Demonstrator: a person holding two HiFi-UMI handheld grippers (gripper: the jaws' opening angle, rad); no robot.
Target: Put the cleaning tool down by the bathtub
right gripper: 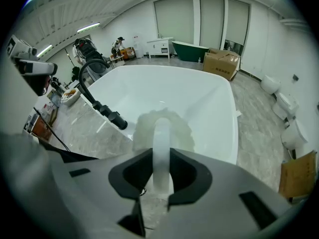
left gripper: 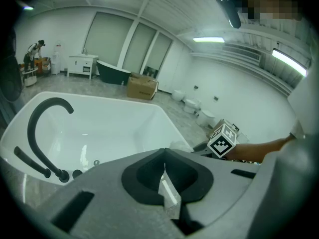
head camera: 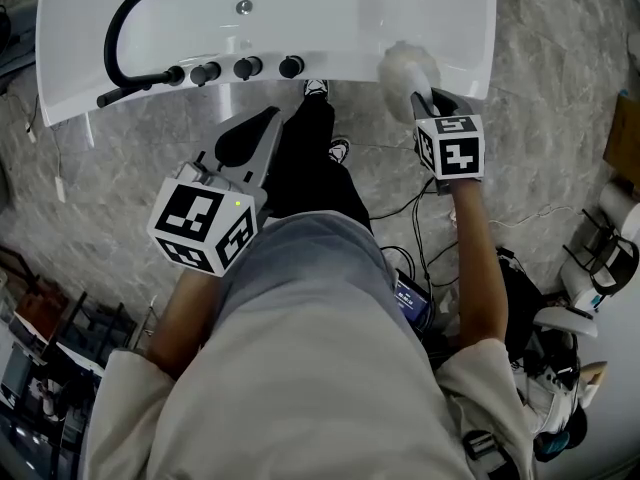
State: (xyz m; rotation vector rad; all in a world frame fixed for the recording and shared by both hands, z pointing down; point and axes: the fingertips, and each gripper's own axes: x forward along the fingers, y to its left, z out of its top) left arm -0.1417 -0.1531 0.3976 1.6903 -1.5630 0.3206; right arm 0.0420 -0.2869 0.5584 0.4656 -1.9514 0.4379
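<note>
The right gripper (head camera: pixel 425 103) is clamped on the cleaning tool (head camera: pixel 405 68). In the right gripper view the pale, translucent handle runs straight up between the two dark pads of the right gripper (right gripper: pixel 160 176), and both pads press on it. The cleaning tool's (right gripper: pixel 162 128) fluffy white head sticks out past the jaws and lies over the near rim of the bathtub (head camera: pixel 440 8), toward the tub's right end in the head view. I cannot tell whether the head touches the rim.

Further left along that same rim of the white bathtub (right gripper: pixel 199 98) sits a row of black knobs (head camera: pixel 245 68). Beyond them a curved black faucet (head camera: pixel 120 28) arches over the basin.

The left gripper (head camera: pixel 265 128) is well apart from the cleaning tool, over the grey marbled floor (head camera: pixel 140 138) in front of the tub. In its own view the jaws of the left gripper (left gripper: pixel 164 178) meet along a seam with nothing held.

Between the two grippers are the person's dark trouser legs and shoes (head camera: pixel 318 90), just beside the tub wall. Black cables (head camera: pixel 420 208) trail over the floor below the right gripper. Farther off stand a cardboard box (right gripper: pixel 222 63) and a dark green tub (right gripper: pixel 189 50).
</note>
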